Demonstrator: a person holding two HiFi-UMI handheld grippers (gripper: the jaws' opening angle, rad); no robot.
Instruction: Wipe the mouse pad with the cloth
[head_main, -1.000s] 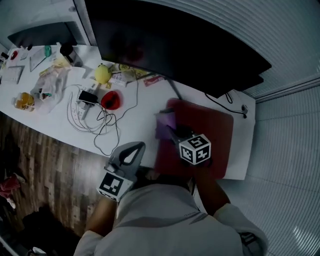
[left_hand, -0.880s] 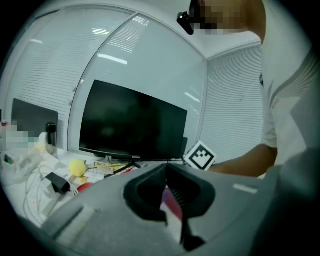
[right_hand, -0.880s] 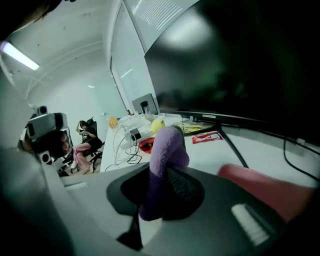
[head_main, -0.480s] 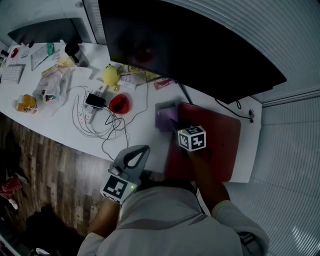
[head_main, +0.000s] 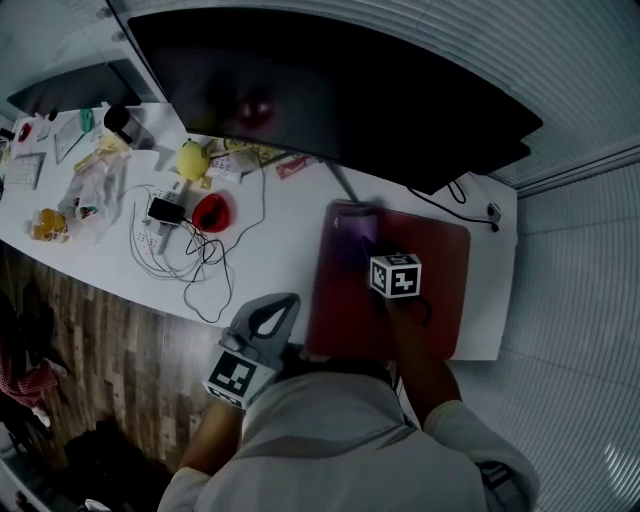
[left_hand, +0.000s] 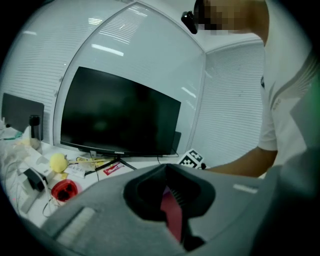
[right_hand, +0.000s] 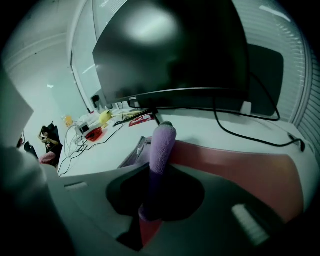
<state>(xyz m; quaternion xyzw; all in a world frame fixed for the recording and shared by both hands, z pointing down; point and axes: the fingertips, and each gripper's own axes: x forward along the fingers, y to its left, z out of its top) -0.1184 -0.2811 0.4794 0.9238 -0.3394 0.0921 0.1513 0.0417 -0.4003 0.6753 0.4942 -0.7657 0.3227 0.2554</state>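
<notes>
Right gripper view puts us at the right gripper. Its fingers are closed on the purple fleecy cloth, which stands rolled between them. The cloth's free end reaches just ahead of the fingers, onto the far-left corner of the dark red rectangular mouse pad.

A second ago the cloth sat nearer us, half over the pad's left edge and onto the white tabletop. Now it lies wholly on the pad, pushed away from us along that edge. We judge that a wiping stroke is under way, and the pad to the right of the fingers probably remains to be covered.

The head view cannot show the grip, because the right gripper hides it there. It does give the whole pad, with the cloth in its far-left corner, under the wide black monitor.

In that view the left gripper hangs off the tabletop's near edge, well apart from the pad. Its own view shows the left gripper with fingers drawn together on nothing. A thin red strip shows in the slit, and we cannot tell what it is.
</notes>
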